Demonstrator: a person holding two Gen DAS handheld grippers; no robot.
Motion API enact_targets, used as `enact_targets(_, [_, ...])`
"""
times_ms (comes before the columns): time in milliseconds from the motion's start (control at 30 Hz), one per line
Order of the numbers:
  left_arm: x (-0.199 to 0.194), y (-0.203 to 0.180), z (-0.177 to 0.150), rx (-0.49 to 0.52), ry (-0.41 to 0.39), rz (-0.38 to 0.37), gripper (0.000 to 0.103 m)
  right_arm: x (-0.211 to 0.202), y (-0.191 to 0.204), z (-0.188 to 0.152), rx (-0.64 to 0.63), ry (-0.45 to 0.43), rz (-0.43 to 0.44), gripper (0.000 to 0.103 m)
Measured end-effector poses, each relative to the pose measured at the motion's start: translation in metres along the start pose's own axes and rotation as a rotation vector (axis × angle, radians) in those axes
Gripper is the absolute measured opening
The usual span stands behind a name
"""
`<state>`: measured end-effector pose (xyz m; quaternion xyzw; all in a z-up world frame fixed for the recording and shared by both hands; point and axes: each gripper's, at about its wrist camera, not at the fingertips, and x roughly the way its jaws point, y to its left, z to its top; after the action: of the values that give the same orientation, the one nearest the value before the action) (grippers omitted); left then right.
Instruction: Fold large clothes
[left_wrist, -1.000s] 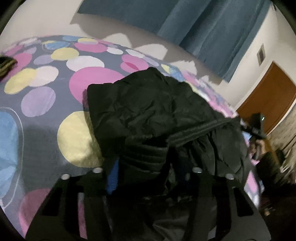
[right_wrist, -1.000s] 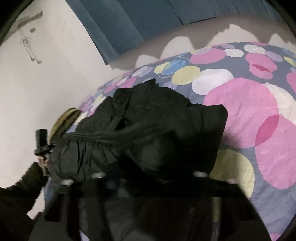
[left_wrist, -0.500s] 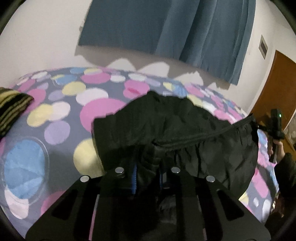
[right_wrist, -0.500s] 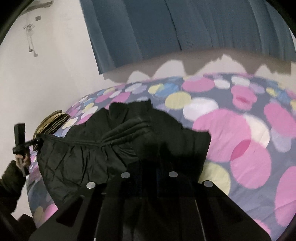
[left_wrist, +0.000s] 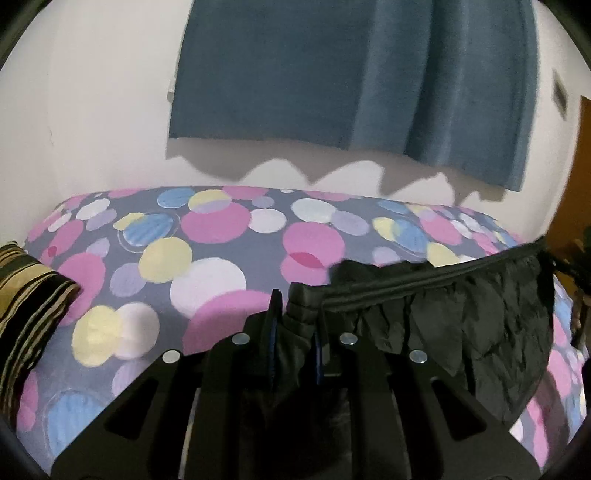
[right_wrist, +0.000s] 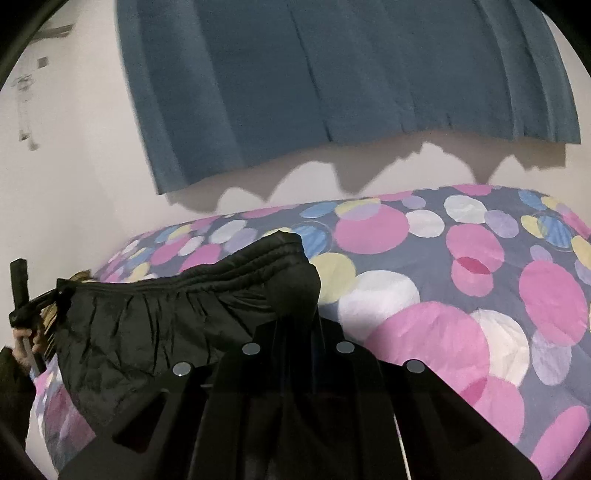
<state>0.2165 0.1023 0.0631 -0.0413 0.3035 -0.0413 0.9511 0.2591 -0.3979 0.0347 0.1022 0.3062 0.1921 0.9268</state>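
I am holding the black garment (left_wrist: 461, 332) stretched above the bed (left_wrist: 221, 258), left gripper (left_wrist: 295, 332) and right gripper (right_wrist: 295, 317) each pinching its waistband between their fingers.

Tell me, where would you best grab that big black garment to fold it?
By the gathered elastic band along the top of the black garment, one gripper at each end, coming from the near side. That thick, stretched edge lets the cloth hang flat, as the left gripper and right gripper hold it.

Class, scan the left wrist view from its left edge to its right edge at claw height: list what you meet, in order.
Striped cushion → spotted bedspread → left claw shut on the garment's edge → hanging black garment.
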Motion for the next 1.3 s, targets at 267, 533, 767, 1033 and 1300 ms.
enact_targets(267, [0.109,0.017,-0.006,-0.008,0.148,0.108,0.013,0.097,-0.031,-0.012,0.074,0.170,-0.071,0.009])
enact_targets(533, [0.156,0.031,-0.031,-0.014,0.264,0.133,0.013,0.145,-0.057,-0.037,0.141,0.312,-0.074,0.009])
enact_targets(767, [0.181,0.038,-0.042,-0.037,0.368,0.132,0.013,0.155,-0.064,-0.045,0.175,0.385,-0.068,0.011])
enact_targets(1033, [0.194,0.039,-0.047,-0.035,0.410,0.125,0.013,0.162,-0.065,-0.043,0.190,0.416,-0.068,0.012])
enact_targets(1300, [0.178,0.047,-0.041,-0.093,0.366,0.119,0.023,0.148,-0.061,-0.037,0.208,0.382,-0.076,0.025])
